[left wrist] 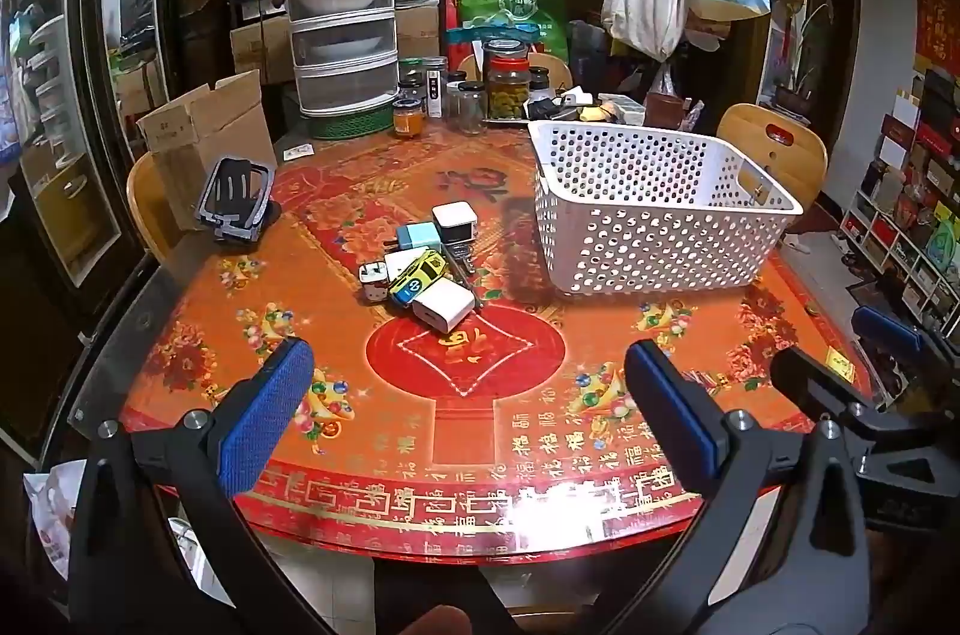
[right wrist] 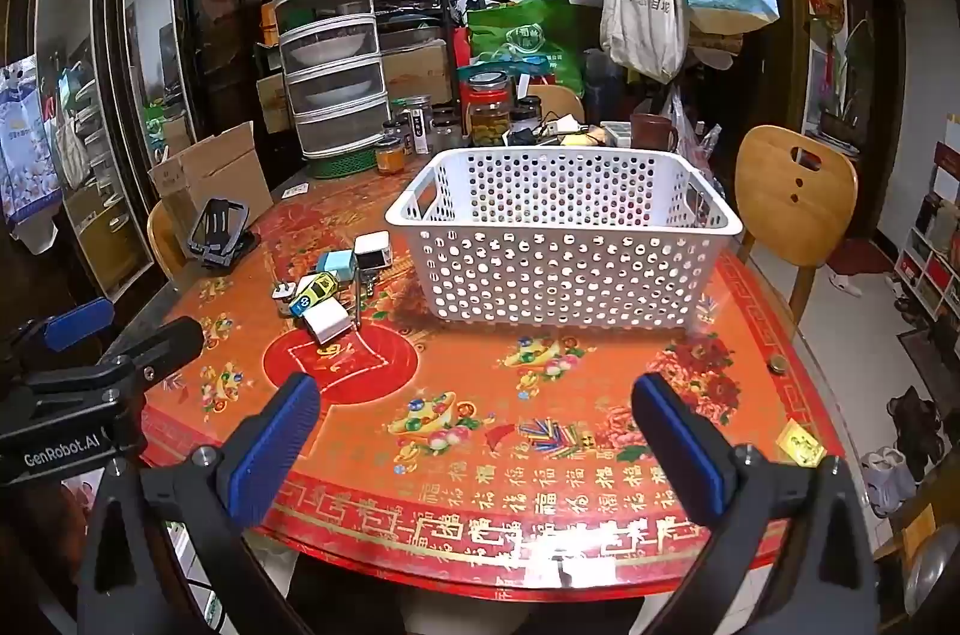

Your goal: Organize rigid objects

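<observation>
A pile of small rigid objects lies mid-table: a white charger (left wrist: 444, 306), a yellow toy car (left wrist: 417, 276), a white plug (left wrist: 373, 279), a light blue charger (left wrist: 418, 235) and a white cube charger (left wrist: 454, 221). The pile also shows in the right wrist view (right wrist: 327, 290). A white perforated basket (left wrist: 651, 206) (right wrist: 564, 239) stands right of the pile and looks empty. My left gripper (left wrist: 468, 389) is open and empty, above the near table edge, short of the pile. My right gripper (right wrist: 477, 422) is open and empty, in front of the basket.
The round table has a red patterned cover (left wrist: 468, 431). A black phone stand (left wrist: 234, 203) sits at the left edge. Jars (left wrist: 507, 86), a tiered food cover (left wrist: 342, 11) and a cardboard box (left wrist: 207, 134) crowd the back. A wooden chair (right wrist: 795, 197) stands on the right.
</observation>
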Demonstrator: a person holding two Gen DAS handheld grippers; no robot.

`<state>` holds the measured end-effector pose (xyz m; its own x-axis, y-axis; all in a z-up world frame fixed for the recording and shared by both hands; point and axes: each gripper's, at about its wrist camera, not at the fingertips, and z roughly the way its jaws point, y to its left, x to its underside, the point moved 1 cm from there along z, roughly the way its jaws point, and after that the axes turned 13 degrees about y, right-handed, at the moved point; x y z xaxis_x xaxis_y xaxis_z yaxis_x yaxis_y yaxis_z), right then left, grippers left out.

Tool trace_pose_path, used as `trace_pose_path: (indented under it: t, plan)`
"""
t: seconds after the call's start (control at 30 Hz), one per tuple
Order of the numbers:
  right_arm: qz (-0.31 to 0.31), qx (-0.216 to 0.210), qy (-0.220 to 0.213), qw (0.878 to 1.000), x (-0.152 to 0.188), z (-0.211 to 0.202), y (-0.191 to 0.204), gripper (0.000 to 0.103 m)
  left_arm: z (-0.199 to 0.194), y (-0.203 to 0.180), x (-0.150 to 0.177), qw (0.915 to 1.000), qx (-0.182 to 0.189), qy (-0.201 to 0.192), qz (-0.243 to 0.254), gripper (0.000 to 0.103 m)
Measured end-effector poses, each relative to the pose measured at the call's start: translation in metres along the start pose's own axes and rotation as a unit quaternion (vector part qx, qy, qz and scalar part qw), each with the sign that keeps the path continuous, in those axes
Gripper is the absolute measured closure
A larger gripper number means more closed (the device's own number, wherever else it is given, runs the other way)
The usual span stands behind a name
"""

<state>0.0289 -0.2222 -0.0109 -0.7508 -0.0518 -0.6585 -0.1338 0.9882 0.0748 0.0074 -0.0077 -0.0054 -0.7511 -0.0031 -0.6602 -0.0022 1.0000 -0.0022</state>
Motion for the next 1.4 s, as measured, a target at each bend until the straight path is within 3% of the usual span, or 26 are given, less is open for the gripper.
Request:
trace_pose_path:
  t: [1.4]
  plan:
    - [0.002,0.003,0.005,1.0,0.0006,0.0022,-0.0042,0.0,0.0075,0.0094,-0.0002,0.9999,0.01,0.005,-0.012,0.001]
